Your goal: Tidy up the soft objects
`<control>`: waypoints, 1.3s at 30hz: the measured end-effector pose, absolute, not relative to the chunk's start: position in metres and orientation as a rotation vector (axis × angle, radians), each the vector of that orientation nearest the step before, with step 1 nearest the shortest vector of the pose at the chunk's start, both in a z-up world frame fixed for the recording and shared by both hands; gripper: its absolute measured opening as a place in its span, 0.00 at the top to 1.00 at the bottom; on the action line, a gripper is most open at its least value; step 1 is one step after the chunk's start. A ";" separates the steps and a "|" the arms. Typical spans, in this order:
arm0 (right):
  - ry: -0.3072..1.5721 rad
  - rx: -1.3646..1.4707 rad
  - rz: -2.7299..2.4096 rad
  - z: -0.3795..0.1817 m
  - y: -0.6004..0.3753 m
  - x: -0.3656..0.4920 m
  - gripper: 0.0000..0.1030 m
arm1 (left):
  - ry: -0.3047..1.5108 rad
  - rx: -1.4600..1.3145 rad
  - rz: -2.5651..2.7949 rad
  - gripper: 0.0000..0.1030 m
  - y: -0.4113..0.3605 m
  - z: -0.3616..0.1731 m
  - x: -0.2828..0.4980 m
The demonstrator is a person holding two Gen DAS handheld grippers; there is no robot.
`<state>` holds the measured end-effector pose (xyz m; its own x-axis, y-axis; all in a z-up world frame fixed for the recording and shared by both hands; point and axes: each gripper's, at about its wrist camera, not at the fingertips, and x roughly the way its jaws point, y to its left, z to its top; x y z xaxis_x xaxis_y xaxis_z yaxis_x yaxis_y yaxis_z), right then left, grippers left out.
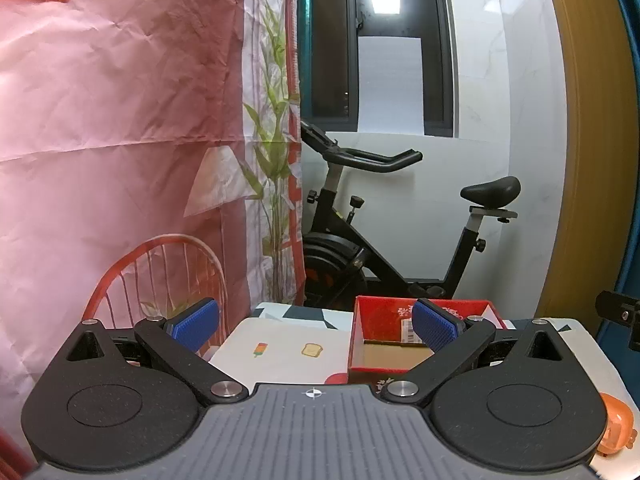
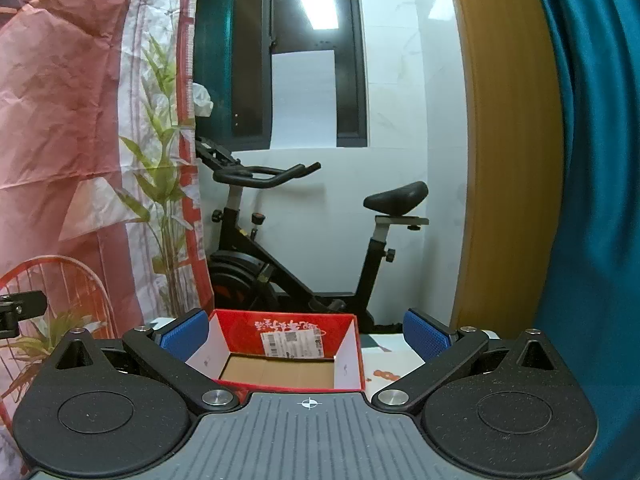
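A red cardboard box (image 2: 288, 330) with a brown floor and a barcode label stands open on the table, seen straight ahead in the right wrist view. In the left wrist view the same red box (image 1: 384, 312) sits to the right of centre. My left gripper (image 1: 316, 326) is open above the table's patterned cloth, nothing between its blue pads. My right gripper (image 2: 306, 338) is open too, its fingers spread to either side of the box's near end, not touching it. An orange soft object (image 1: 618, 426) lies at the lower right edge of the left wrist view, partly hidden.
The table (image 1: 280, 344) has a white cloth with small food prints. Behind it stand an exercise bike (image 2: 304, 248), a red wire chair (image 1: 160, 276) and a pink hanging sheet (image 1: 120, 120). A teal curtain (image 2: 592, 200) hangs on the right.
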<state>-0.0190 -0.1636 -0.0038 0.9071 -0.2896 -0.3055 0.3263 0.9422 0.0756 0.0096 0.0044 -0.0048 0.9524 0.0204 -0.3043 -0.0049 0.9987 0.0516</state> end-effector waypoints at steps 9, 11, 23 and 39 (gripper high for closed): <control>0.298 0.125 -0.320 -0.004 -0.164 -0.018 0.00 | 0.306 0.058 0.015 0.00 0.004 -0.006 0.010; 0.298 0.123 -0.319 -0.005 -0.164 -0.018 0.00 | 0.309 0.055 0.011 0.00 0.004 -0.006 0.009; 0.301 0.124 -0.320 -0.003 -0.163 -0.016 0.00 | 0.312 0.056 0.012 0.00 0.005 -0.006 0.009; 0.308 0.124 -0.318 -0.008 -0.162 -0.015 0.00 | 0.323 0.052 0.010 0.00 0.007 -0.008 0.011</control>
<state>-0.0149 -0.1624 -0.0077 0.9036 -0.2882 -0.3169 0.3257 0.9428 0.0712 0.0111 0.0070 -0.0081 0.9483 0.0177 -0.3167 -0.0012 0.9986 0.0524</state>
